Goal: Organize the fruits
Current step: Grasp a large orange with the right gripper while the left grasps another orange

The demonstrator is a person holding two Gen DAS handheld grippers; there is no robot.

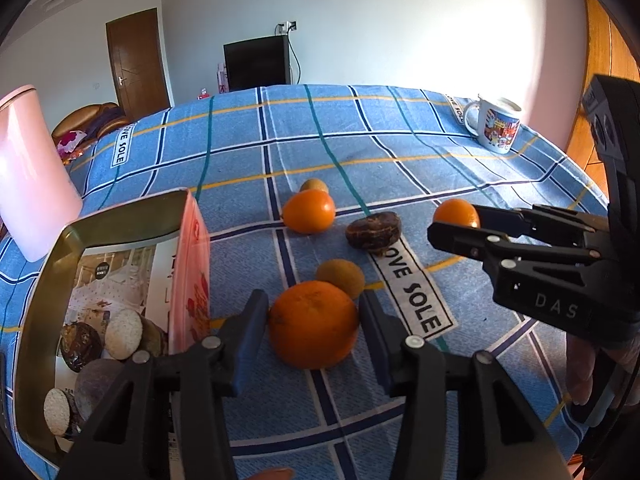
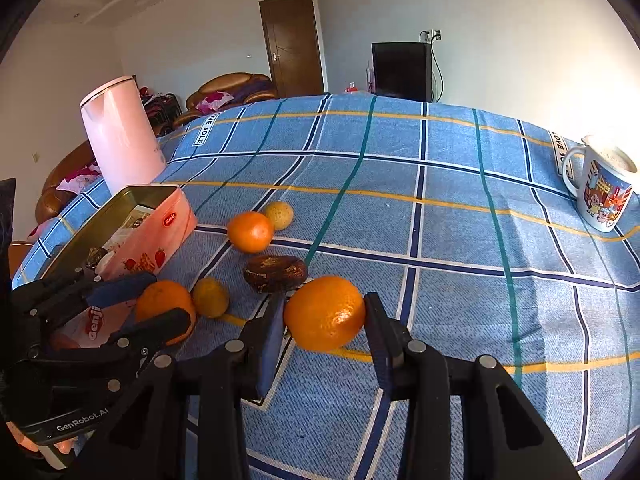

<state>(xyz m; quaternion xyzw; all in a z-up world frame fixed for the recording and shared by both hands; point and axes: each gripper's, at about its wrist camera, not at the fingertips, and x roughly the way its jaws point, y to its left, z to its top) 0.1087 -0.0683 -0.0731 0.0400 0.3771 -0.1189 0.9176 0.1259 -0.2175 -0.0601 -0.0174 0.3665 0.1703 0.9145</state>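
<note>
A: Where do the oranges sit against the tongs?

B: Each pair straddles one. The left gripper (image 1: 314, 322) has the near orange (image 1: 313, 324) between its fingers, which look to touch its sides or nearly so; whether they press I cannot tell. The right gripper (image 2: 325, 316) brackets the right orange (image 2: 325, 313) the same way, pads at its flanks, grip unclear.

A: Any long axis to mind?

B: No, both are round. What matters is the tin (image 1: 120, 264): it lies to the left, just beside the left gripper, so that hand is nearer. The right one would have to cross over the other fruit.

A: What else is loose?

B: A third orange (image 1: 309, 212), two small tan fruits (image 1: 341, 278) and a dark wrinkled one (image 1: 373, 231), all on the blue checked cloth (image 2: 440, 200).

A: And the room?

B: A pink kettle (image 2: 122, 132), a mug (image 2: 604, 192), a brown door (image 2: 292, 46) and a dark cabinet (image 2: 402, 72) by the white wall.
</note>
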